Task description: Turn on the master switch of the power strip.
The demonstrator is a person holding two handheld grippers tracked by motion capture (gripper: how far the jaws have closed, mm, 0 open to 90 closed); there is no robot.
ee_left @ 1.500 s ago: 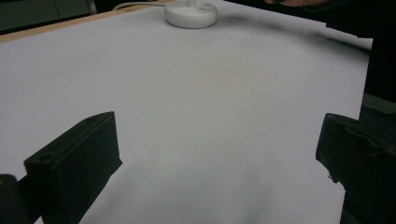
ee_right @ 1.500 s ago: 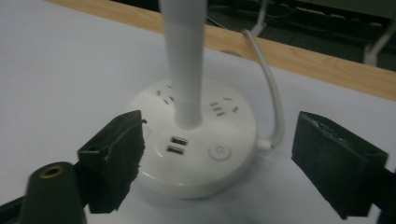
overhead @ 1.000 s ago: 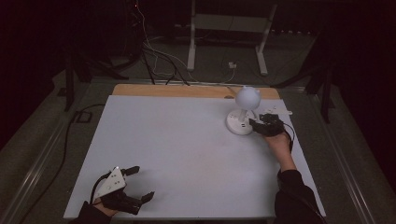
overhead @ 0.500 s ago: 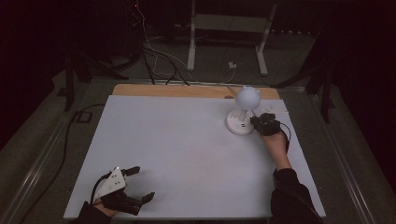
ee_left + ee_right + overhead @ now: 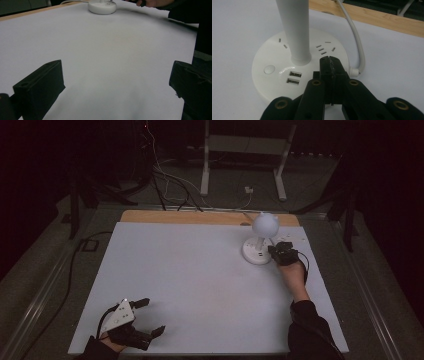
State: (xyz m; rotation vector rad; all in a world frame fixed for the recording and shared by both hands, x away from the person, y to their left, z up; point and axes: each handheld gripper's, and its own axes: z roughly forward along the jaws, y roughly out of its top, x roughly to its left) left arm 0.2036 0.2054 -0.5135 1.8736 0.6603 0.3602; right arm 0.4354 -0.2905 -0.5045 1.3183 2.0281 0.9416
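White covers most of the table (image 5: 200,285), with a strip of bare wood along its far edge. On the far right part of that white top stands a small lamp (image 5: 261,240): a round flat base, a thin upright stem and a ball-shaped head.

From the high view, the right gripper (image 5: 276,252) lies against the right side of the lamp's base, held by a hand (image 5: 295,272) whose dark sleeve reaches back to the near edge. At that range the state of its jaws is hard to read. The right gripper view settles it: the right gripper (image 5: 329,62) has its two black jaws pressed flat together with nothing between them, and their tips rest over the top of the base just right of the stem (image 5: 294,30). That close view also brings out details the high view does not: a round button (image 5: 269,69), two USB ports (image 5: 294,78), sets of socket slots, and a white cord (image 5: 355,37) leaving the base toward the wooden edge.

The left gripper (image 5: 148,317) sits at the near left corner, well apart from the lamp, with a grey plate on top. In the left gripper view its jaws are spread wide over bare white table, and the lamp's base (image 5: 102,6) shows far off at the top.
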